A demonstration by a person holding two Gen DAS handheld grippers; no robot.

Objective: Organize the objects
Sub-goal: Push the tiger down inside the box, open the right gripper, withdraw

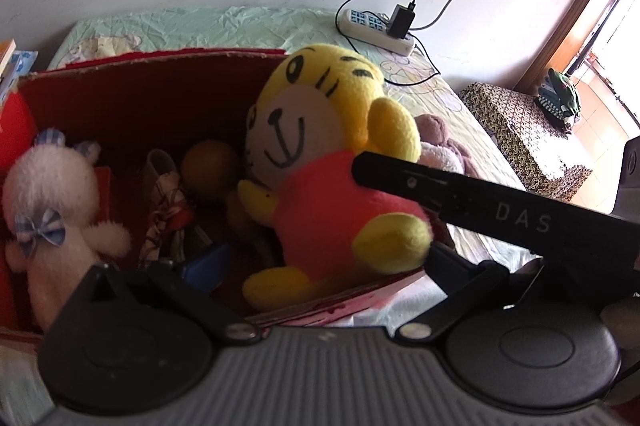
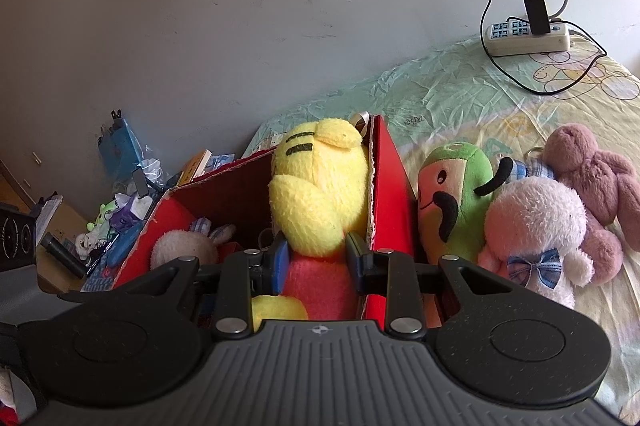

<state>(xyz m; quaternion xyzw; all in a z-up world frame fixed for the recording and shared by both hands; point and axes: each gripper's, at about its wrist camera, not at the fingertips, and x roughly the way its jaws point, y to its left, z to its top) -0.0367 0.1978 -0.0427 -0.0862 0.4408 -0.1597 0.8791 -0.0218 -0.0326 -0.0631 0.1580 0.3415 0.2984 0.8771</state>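
Note:
A yellow tiger plush in a red shirt sits upright in the right end of the red cardboard box, facing my left camera. My right gripper is shut on its red body just under the head. One of its black fingers reaches in from the right in the left wrist view. My left gripper stands open and wide at the box's near edge, with the plush's legs between its fingers and no pad pressing. A white bunny with a blue bow lies in the box's left end.
The box stands on a bed with a pale green sheet. Beside its right wall lie a green plush, a pink-white plush and a mauve rabbit. A power strip with cables lies farther back. Clutter fills the left.

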